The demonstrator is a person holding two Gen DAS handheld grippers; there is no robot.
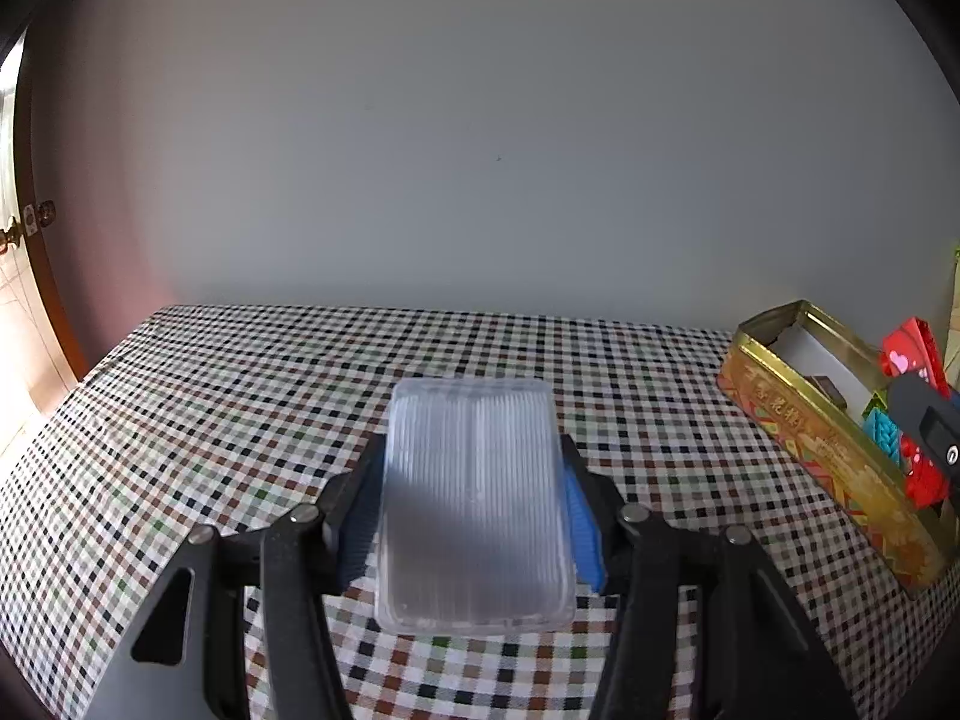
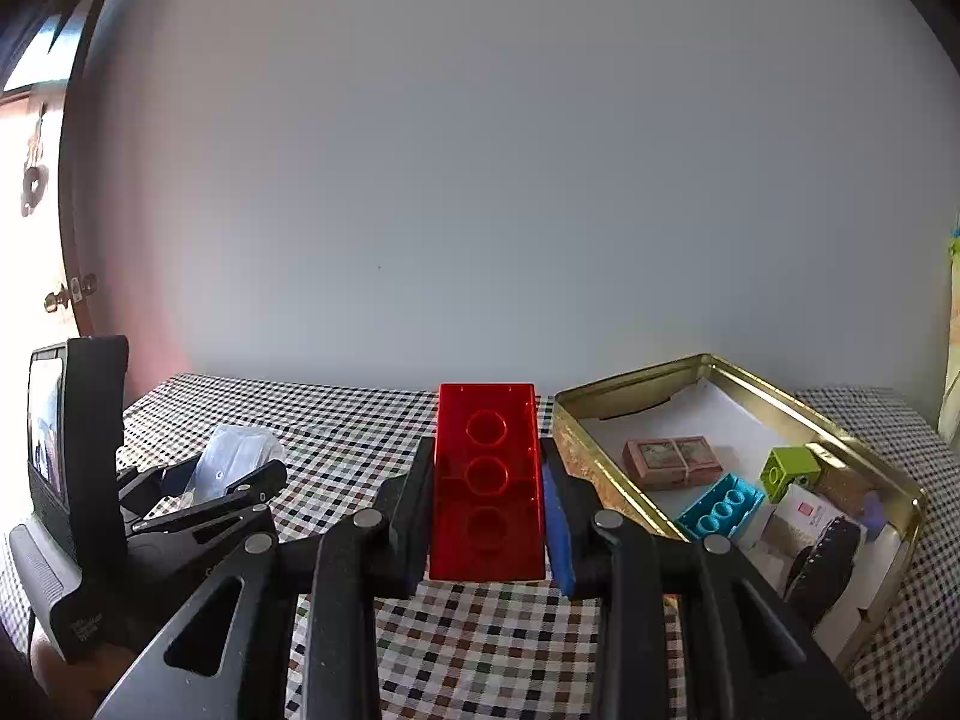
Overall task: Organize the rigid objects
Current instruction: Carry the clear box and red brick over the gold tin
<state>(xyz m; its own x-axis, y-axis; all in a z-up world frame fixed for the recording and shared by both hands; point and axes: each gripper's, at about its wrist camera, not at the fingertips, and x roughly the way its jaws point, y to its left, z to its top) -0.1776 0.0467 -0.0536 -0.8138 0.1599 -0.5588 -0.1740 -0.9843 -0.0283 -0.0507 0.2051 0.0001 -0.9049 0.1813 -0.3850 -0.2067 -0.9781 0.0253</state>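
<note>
Carrying stage: left claw (image 1: 474,516) clamps a clear ribbed plastic case (image 1: 474,504) above the checked table (image 1: 240,390); right claw (image 2: 487,510) grips a red translucent brick (image 2: 487,480). Next, likely: swing right, release into the gold tin (image 2: 810,420).

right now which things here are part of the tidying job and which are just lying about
Part of the job:
clear ribbed case in left gripper
red brick in right gripper
gold tin
blue brick
green brick

Just there:
checked tablecloth
door handle
</note>
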